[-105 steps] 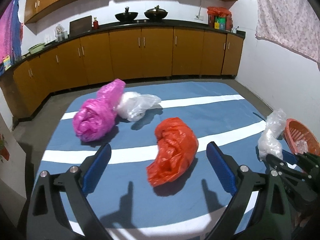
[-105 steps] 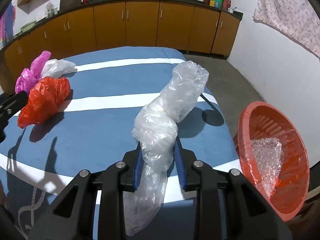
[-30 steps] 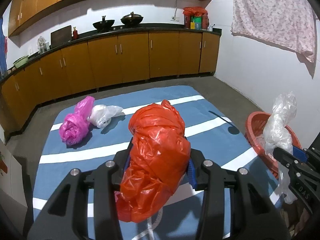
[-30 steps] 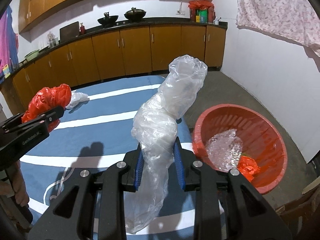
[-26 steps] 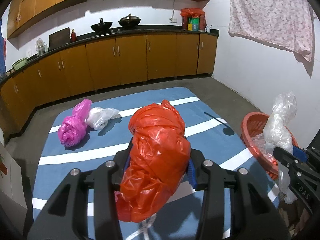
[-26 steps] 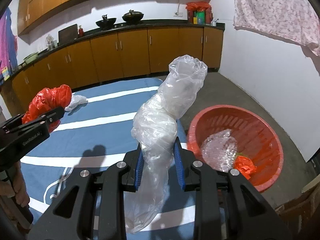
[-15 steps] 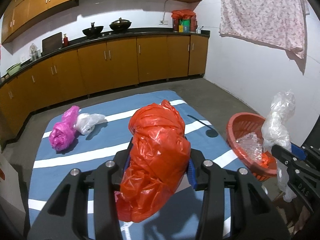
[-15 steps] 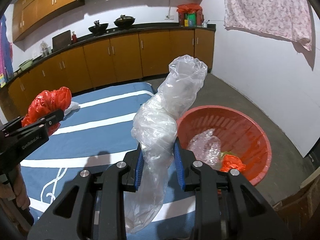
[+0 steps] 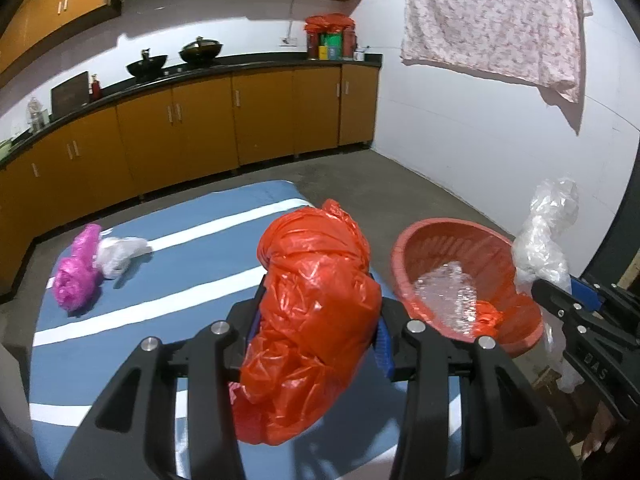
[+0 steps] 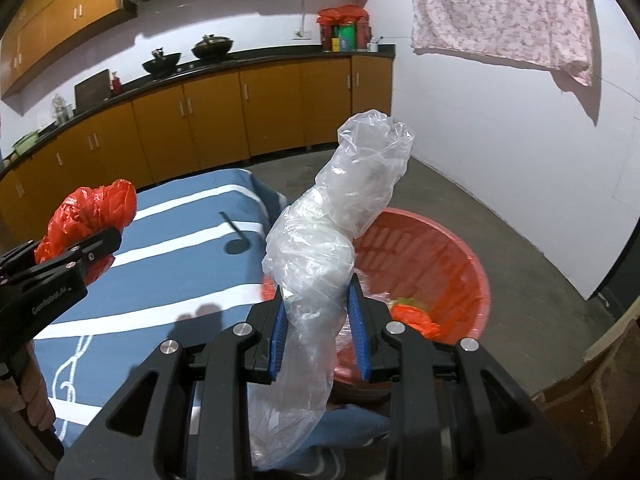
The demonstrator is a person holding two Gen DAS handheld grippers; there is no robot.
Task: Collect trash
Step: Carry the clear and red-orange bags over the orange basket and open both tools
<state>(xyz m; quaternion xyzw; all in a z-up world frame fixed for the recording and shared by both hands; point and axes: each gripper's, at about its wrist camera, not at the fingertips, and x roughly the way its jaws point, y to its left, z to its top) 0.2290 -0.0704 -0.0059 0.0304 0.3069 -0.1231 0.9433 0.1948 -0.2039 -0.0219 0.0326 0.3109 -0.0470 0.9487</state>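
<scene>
My left gripper (image 9: 318,334) is clamped on a crumpled red bag (image 9: 312,320); the blue pads press into its sides, and the bulk of it bulges up above the jaws while a loose end hangs below them. My right gripper (image 10: 318,328) pinches a long clear bag (image 10: 324,256) round its middle, so the knotted top stands tall above the pads and the tail droops under them.

Just ahead of my right gripper, and partly behind the clear bag, sits the red basket (image 10: 460,252) on the grey floor. It lies ahead and to the right of my left gripper (image 10: 72,264), with the red bag (image 10: 92,212) between the two views' edges. Inside the basket (image 9: 440,236) I see a piece of bubble wrap (image 9: 448,292) and a small red scrap (image 9: 490,314); there may be something greenish beside the scrap, but my bag hides most of it.

Under and to the left of both grippers spreads the blue mat (image 9: 160,288) with white stripes. Far out to the front left of my left gripper, a pink bag (image 9: 76,276) and a white bag (image 9: 120,252) lie touching each other on the mat. In the left view my right gripper (image 9: 568,292) shows at the right edge with the clear bag (image 9: 548,236) rising over the basket's rim.
</scene>
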